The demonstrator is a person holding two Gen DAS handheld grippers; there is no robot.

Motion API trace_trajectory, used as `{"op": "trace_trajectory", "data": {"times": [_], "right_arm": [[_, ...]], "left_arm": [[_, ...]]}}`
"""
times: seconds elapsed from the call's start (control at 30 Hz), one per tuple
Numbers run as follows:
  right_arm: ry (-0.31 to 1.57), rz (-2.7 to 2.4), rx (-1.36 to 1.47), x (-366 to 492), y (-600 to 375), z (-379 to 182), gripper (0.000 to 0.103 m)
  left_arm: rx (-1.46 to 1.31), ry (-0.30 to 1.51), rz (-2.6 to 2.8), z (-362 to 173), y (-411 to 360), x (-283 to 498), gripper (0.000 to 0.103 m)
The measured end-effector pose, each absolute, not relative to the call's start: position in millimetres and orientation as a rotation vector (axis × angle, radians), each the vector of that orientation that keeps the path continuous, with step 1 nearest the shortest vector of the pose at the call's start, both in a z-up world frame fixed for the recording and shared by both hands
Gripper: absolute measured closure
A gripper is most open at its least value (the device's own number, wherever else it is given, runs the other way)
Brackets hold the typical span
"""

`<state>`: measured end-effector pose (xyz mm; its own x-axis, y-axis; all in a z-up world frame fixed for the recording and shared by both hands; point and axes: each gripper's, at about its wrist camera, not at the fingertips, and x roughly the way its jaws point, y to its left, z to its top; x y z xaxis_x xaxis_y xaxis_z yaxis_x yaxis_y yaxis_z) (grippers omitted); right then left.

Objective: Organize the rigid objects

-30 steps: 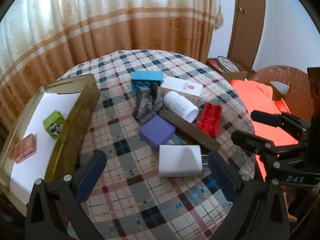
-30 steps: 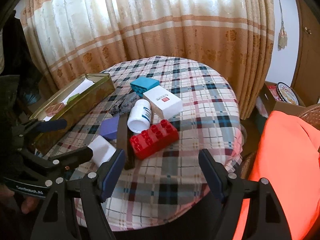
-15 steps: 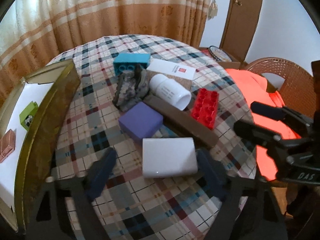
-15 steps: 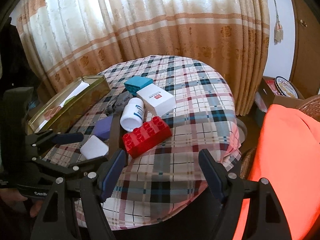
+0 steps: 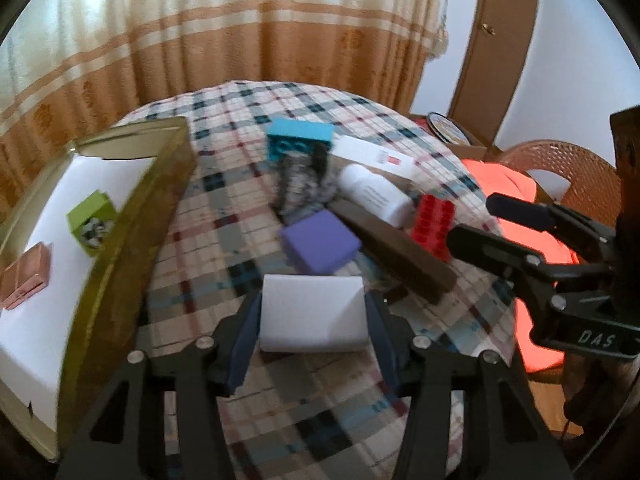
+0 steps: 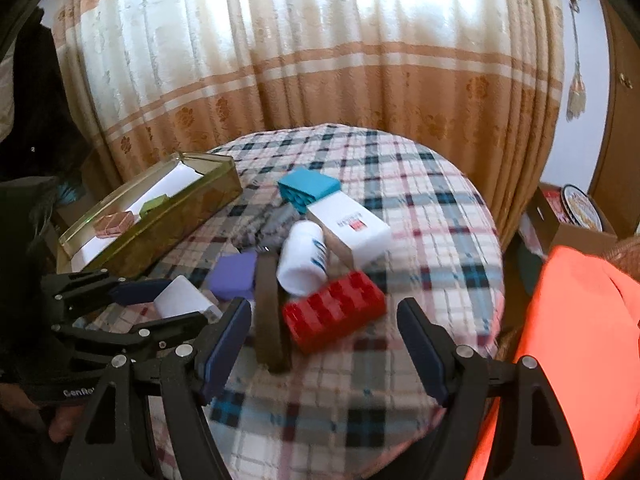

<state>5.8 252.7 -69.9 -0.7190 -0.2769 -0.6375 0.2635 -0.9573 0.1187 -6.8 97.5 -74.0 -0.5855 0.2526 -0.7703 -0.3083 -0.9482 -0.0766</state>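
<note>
two boxes (image 5: 90,222) in tray (image 5: 132,232)

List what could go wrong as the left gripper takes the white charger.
1. The left gripper is closing on the white charger; its prongs face the brown bar and could snag it on lifting.
2. The purple box sits just beyond the charger and may get nudged.

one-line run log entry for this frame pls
left gripper: closing around white charger | right gripper: open, empty, over red brick | gold tray: green box, copper box
</note>
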Motion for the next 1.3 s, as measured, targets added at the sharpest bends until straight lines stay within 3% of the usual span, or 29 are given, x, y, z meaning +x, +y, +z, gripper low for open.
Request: {"op": "trace_trajectory", "data": {"times": [0.1,0.23,0.37,0.6,0.9,1.3], "right_arm": [[0.015,-2.651,0.985,-1,237,-69,0.026],[0.055,-2.614,1.015,-10,220,-75,0.041],[0.080,-2.595,1.034,-14,212,-81,0.043],[0.134,-2.586,1.041,-17,204,-84,0.057],[0.197,-2.552,1.046,-15,194,-89,0.060],[0.206,-2.544,1.082,-19,191,-97,0.076]], "left_arm": [[-1.236,0.071,2.573,-76,88,-10,0.051],[-1.234,0.063,2.603,-78,80,-12,0.051],[-1.239,0.036,2.613,-80,73,-13,0.051],[-1.244,0.022,2.608,-82,69,-15,0.051],[-1.244,0.016,2.617,-82,68,-15,0.051],[-1.242,0.026,2.614,-83,69,-15,0.051]]}}
